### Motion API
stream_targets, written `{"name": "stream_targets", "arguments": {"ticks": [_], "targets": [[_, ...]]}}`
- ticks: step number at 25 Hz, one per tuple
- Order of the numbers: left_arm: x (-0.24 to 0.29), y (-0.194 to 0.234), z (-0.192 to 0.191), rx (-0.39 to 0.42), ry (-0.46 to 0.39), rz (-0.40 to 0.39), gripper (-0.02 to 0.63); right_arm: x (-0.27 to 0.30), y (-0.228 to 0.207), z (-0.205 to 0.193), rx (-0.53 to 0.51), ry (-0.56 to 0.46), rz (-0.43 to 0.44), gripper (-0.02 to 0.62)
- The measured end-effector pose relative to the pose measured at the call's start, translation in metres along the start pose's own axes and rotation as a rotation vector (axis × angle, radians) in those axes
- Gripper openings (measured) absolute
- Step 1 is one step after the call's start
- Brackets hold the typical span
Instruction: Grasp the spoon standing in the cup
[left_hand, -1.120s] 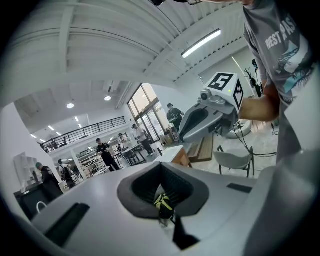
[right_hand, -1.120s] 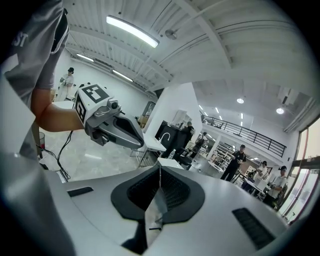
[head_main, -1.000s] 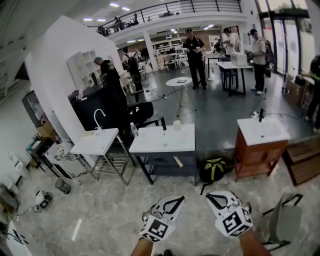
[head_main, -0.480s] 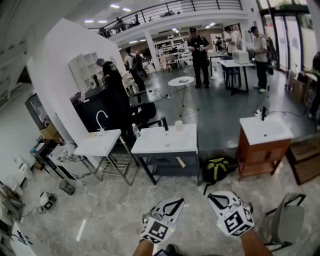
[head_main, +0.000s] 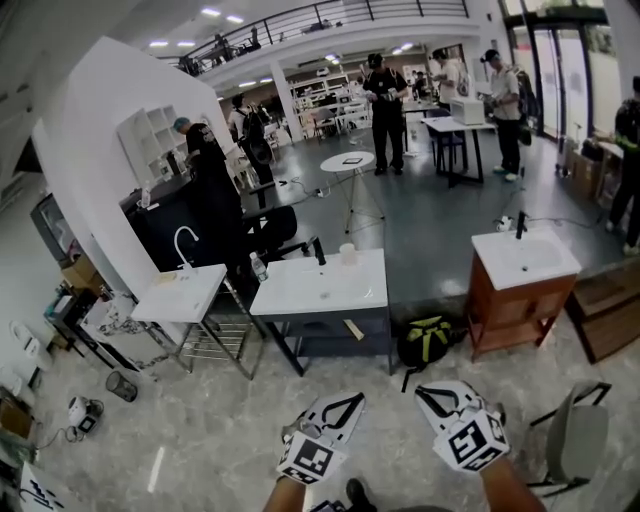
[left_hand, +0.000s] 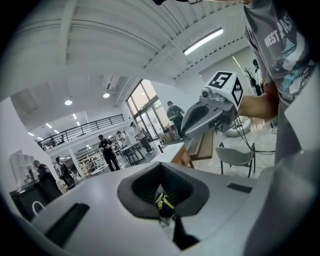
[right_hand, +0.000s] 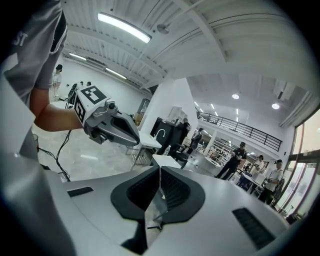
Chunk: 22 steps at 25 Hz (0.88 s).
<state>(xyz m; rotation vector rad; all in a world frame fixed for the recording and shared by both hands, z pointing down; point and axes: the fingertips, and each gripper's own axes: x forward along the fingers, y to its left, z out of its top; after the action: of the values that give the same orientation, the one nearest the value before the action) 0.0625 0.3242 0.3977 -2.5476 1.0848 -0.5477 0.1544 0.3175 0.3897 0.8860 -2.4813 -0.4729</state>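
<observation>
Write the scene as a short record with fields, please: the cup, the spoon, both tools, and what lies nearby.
place: large hall with people standing at the back
cup: at the back edge of the middle washbasin cabinet, right of its black faucet
spoon: too small to make out
left tool: jaws together, empty, far from the cup
right tool: jaws together, empty, beside the left tool
floor: black-and-green backpack next to that cabinet

Left claw (head_main: 349, 398) beside right claw (head_main: 426, 392), well apart from cup (head_main: 347, 254)
</observation>
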Motion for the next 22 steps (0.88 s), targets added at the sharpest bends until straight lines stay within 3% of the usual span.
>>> {"name": "stream_targets", "arguments": {"ticks": [22], "targets": [[0.041, 0.164, -0.064, 0.017, -0.068, -0.11, 0.002, 0.165, -0.062, 0.031, 0.005, 0.07, -0.113, 0.034]]}}
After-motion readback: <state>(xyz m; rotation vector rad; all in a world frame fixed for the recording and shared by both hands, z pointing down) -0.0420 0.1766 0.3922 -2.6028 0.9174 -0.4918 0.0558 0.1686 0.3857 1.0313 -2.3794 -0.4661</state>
